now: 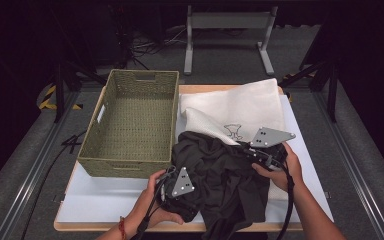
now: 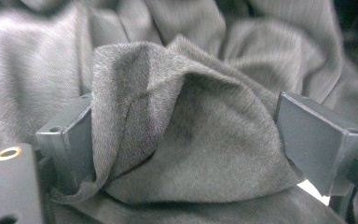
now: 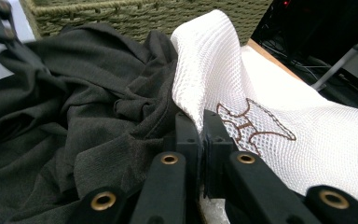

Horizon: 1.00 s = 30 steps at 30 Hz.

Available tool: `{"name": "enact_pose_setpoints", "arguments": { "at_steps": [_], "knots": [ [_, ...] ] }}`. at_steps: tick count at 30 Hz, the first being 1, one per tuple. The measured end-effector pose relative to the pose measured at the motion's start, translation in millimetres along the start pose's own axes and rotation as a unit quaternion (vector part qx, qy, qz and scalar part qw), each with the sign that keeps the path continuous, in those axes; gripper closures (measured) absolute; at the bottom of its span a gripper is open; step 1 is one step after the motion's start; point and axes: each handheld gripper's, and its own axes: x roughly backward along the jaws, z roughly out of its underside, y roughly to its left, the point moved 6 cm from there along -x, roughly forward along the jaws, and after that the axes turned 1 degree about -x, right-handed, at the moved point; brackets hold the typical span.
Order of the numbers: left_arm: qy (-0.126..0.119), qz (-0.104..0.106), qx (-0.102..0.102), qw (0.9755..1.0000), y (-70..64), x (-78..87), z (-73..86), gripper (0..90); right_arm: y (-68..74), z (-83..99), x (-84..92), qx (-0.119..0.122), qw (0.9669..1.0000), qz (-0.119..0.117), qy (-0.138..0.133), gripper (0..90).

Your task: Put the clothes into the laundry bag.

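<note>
1. While a dark shirt point(image 1: 220, 172) lies crumpled on the near middle of the white table top point(image 1: 105, 197), the left gripper point(image 1: 180, 192) sits at its near left edge, held in the person's left hand point(image 1: 152, 205).
2. In the left gripper view the jaws stand wide apart, with a raised fold of the dark shirt point(image 2: 191, 140) bunched between them and touching both inner faces; they have not closed on it.
3. The right gripper point(image 1: 250, 150) is at the shirt's far right edge, held in the right hand point(image 1: 285, 170).
4. In the right gripper view its jaws are pressed together, pinching the edge of a white mesh garment point(image 3: 279, 116) that bears a brown outlined emblem point(image 3: 254, 123).
5. That white garment point(image 1: 235, 112) is spread over the far right of the table, partly under the dark shirt.
6. A green woven basket point(image 1: 130, 125) stands on the left of the table, just beside both garments.
</note>
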Motion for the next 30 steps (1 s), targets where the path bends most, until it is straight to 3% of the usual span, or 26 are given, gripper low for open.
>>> {"name": "enact_pose_setpoints", "arguments": {
  "at_steps": [2, 5, 10, 11, 14, 22, 27, 30],
  "knots": [
    [0.005, 0.015, 0.011, 0.9998, -1.0, -12.2, 2.9, 14.0, 2.0, 0.7, -1.7, 0.004, 1.0000, -0.001, 0.007, 87.4],
    [0.014, 0.006, -0.005, 0.9999, -1.9, -24.7, 0.2, 24.2, 5.0, 0.9, -3.5, 0.011, 0.9998, -0.003, 0.014, 87.4],
    [0.003, 0.010, -0.004, 0.9999, 2.2, -27.2, -8.9, 72.4, 9.2, 0.3, -6.5, 0.019, 0.9996, 0.000, 0.020, 87.4],
    [-0.001, 0.013, -0.001, 0.9999, 3.3, -27.4, -9.7, 74.9, 10.0, -0.7, -7.3, 0.018, 0.9997, 0.000, 0.016, 87.5],
    [-0.021, 0.017, 0.014, 0.9996, 6.0, -27.7, -14.2, 76.2, 12.0, -1.8, -8.3, 0.018, 0.9997, -0.002, 0.015, 87.5],
    [-0.078, -0.003, 0.026, 0.9966, 14.2, -38.7, -45.6, 77.9, 17.0, -4.3, -10.4, 0.015, 0.9998, -0.012, 0.010, 87.8],
    [-0.107, -0.012, 0.034, 0.9936, 15.1, -46.6, -66.3, 78.1, 19.1, -5.9, -10.3, 0.014, 0.9997, -0.017, 0.007, 87.8],
    [-0.129, -0.015, 0.051, 0.9903, 17.5, -49.5, -83.0, 78.4, 21.5, -7.8, -12.0, 0.016, 0.9996, -0.021, 0.006, 87.8]
  ]
}}
